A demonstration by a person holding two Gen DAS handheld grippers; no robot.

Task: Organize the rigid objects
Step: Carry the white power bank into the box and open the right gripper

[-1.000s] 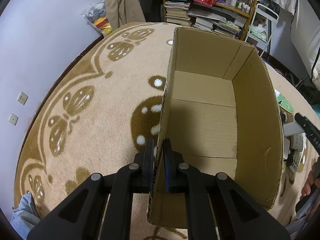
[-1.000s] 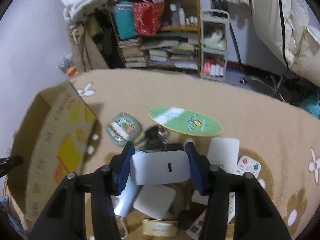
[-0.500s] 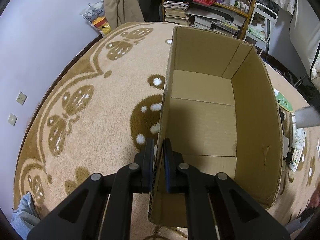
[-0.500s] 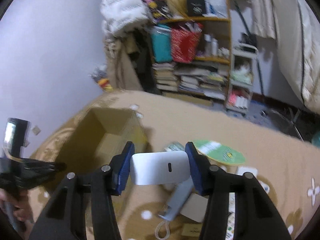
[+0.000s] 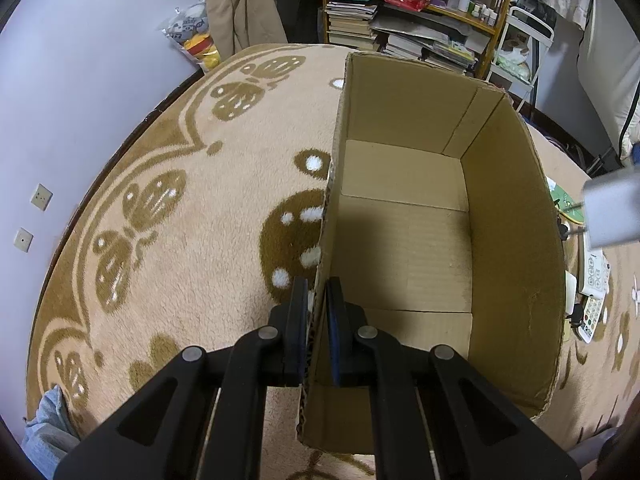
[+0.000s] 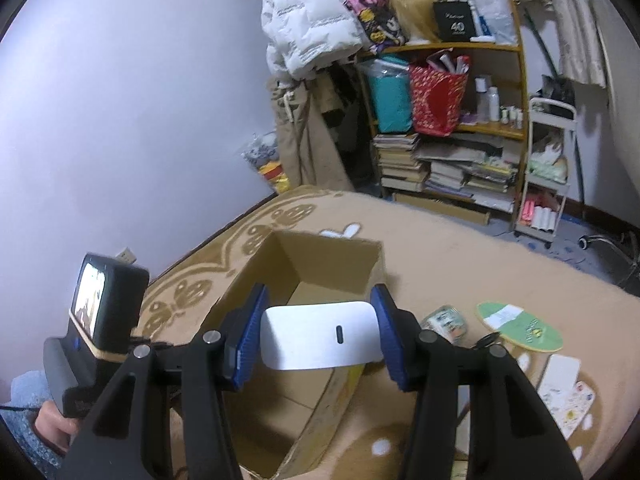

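An open, empty cardboard box stands on the patterned carpet; it also shows in the right wrist view. My left gripper is shut on the box's left wall near the front corner. My right gripper is shut on a white rounded device with a small dark slot, held in the air above the box's right side. That device shows at the right edge of the left wrist view.
Loose items lie on the carpet right of the box: a green oval board, a round tin, white flat boxes and remotes. A cluttered bookshelf and white trolley stand at the back. The purple wall is to the left.
My right gripper has lifted the white device off the pile of items and carried it left, up over the box. My left gripper has kept its hold on the box wall.
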